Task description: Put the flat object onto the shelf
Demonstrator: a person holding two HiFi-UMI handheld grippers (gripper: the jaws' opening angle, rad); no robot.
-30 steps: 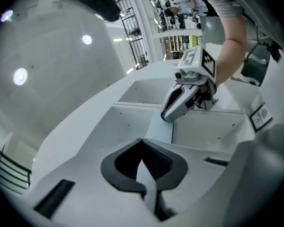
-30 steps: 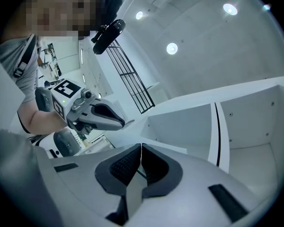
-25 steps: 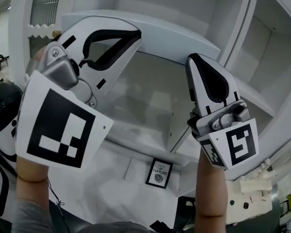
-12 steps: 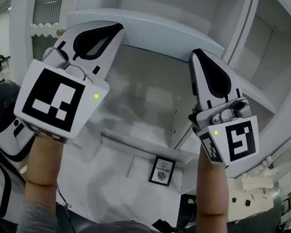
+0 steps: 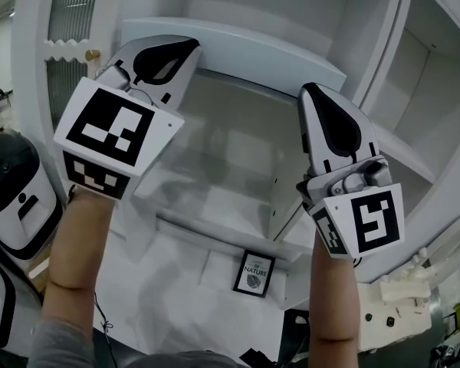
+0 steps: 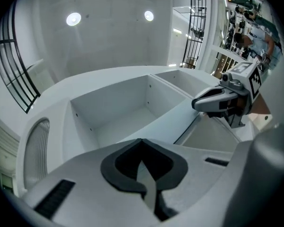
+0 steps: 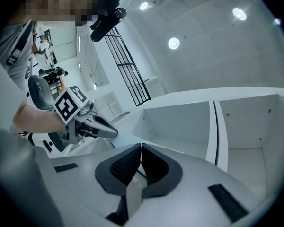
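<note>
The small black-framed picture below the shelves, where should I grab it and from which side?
Probably the top edge of the framed picture, coming down from above with the jaws across its thin depth. It seems to stand upright with its face showing, so the top rail is free.

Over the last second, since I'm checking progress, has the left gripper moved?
Yes. The left gripper rolled, its marker cube shifting up and right toward the white shelf board.
</note>
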